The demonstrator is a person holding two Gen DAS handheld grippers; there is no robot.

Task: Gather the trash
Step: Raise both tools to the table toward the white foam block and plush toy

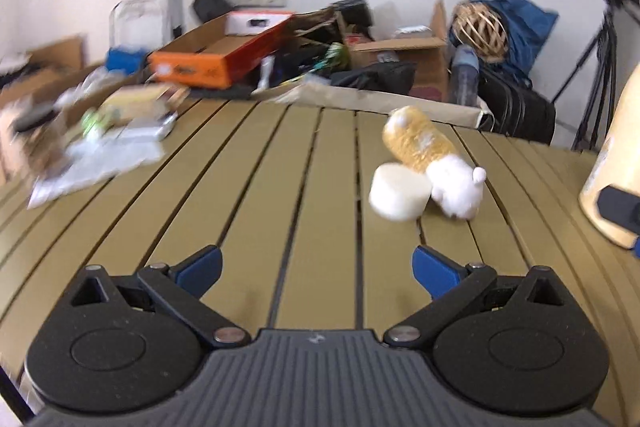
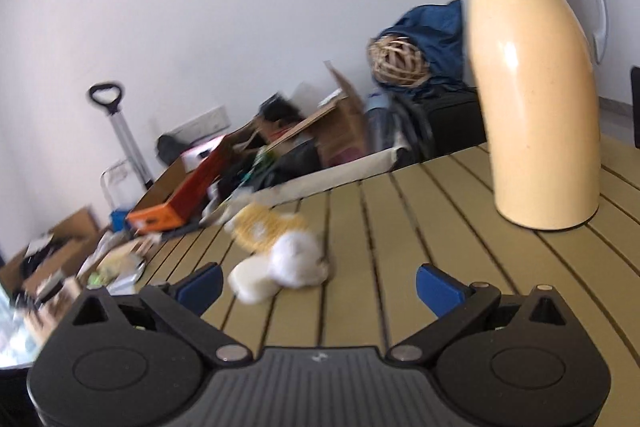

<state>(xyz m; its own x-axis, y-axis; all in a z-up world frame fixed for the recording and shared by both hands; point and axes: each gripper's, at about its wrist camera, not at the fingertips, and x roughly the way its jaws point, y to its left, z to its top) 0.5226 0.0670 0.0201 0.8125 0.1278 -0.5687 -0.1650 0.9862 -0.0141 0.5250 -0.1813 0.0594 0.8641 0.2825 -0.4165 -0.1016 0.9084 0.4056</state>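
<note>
A yellow and white plush toy [image 1: 436, 163] lies on the olive slatted table [image 1: 260, 187], with a short white cylinder [image 1: 398, 197] touching its front. In the right wrist view the same plush toy [image 2: 288, 243] and white cylinder [image 2: 252, 281] lie just beyond the fingers, left of centre. My left gripper [image 1: 318, 269] is open and holds nothing, well short of them. My right gripper [image 2: 318, 285] is open wide with nothing between its blue pads. Loose wrappers and packets [image 1: 100, 143] lie blurred at the table's left end.
A tall cream thermos jug [image 2: 536, 99] with a grey handle stands on the table at the right, its base also at the left wrist view's right edge [image 1: 612, 167]. Beyond the far edge: cardboard boxes [image 1: 400, 59], an orange box [image 1: 216, 55], bags, a tripod [image 1: 600, 75].
</note>
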